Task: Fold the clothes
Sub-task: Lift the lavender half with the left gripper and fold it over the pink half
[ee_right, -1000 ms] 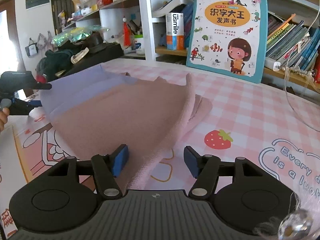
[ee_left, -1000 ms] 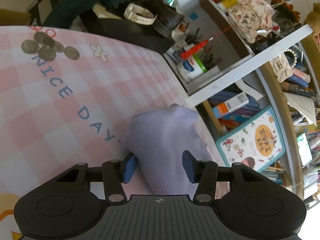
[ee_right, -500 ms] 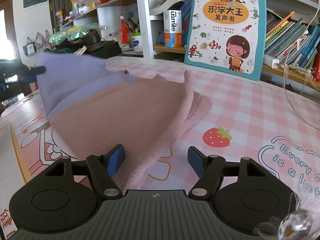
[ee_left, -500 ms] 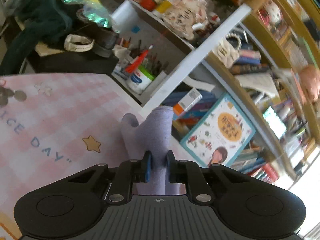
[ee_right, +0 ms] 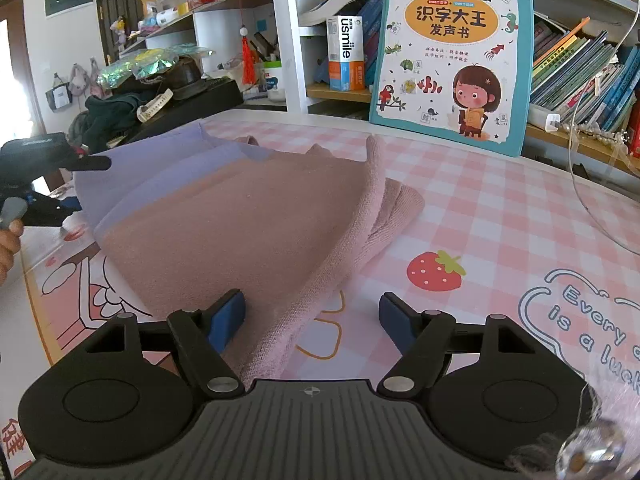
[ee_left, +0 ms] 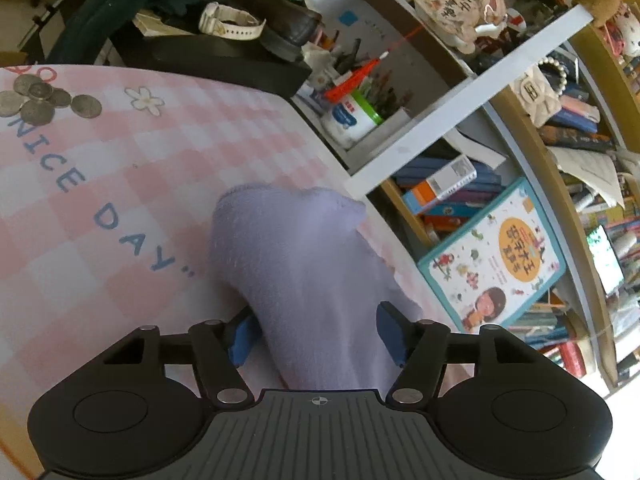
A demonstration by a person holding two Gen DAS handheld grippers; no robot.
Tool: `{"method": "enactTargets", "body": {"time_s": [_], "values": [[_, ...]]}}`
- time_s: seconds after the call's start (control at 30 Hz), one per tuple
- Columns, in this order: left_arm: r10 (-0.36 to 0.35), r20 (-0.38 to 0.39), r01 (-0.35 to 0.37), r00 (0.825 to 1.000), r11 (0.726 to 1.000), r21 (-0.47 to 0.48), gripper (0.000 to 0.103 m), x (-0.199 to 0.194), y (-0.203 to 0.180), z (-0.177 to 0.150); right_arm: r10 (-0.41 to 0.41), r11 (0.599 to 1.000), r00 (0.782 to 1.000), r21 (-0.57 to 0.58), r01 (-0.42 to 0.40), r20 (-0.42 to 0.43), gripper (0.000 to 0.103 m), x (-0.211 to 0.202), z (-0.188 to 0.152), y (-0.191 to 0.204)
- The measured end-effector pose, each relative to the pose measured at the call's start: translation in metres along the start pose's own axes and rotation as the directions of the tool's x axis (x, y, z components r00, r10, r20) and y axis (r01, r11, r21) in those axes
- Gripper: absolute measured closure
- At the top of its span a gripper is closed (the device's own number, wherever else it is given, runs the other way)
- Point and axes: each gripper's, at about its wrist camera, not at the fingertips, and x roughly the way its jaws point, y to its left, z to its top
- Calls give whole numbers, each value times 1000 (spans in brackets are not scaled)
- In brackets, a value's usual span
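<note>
A folded cloth, pink (ee_right: 248, 232) with a lavender part (ee_right: 160, 160), lies on the pink checked table mat (ee_right: 500, 220). In the left wrist view the lavender end (ee_left: 296, 260) bulges up between the blue pads of my left gripper (ee_left: 315, 334). Its jaws are opening and the pads stand apart from the fabric. The same gripper (ee_right: 94, 182) shows at the cloth's far left corner in the right wrist view. My right gripper (ee_right: 311, 318) sits at the near edge, jaws opening. The pink folded edge runs between its fingers unpinched.
A picture book (ee_right: 448, 60) leans against the bookshelf behind the mat. Several coins (ee_left: 40, 100) lie at the mat's far left. A black stand with a watch (ee_left: 232, 26) and a pen cup (ee_left: 352, 116) border the table. A person's hand (ee_right: 8, 240) holds the left gripper.
The left gripper closed on the lavender corner and lifted it, then opened; the corner has dropped back toward the table. The right jaws widened slightly without moving.
</note>
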Motion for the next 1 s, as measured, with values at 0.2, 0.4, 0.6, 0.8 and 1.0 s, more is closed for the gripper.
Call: {"method": "enactTargets", "body": {"time_s": [0.2,0.4,0.6,0.8,1.0], "values": [[21,32,-20,999,999,-35,57,2,4,0,0,1000,1000,0,0,0,31,-1,0,0],[-14,21,17,1000,993,-118,81,1,25,5,-2,1000,1000,-6,2,1,31,-1,0,0],[-44,26,46,999,993,-107,87,-2,29,12,-10,1000,1000,-17,11,6,31,0,2,7],[-28,67,35,997,994,-105,87,-13,38,28,18,999,1000,-48,-18,6,31,10,10,26],[-28,68,33,997,997,-70,88,-21,43,35,50,998,999,-42,-50,-3,31,20,18,31]]}}
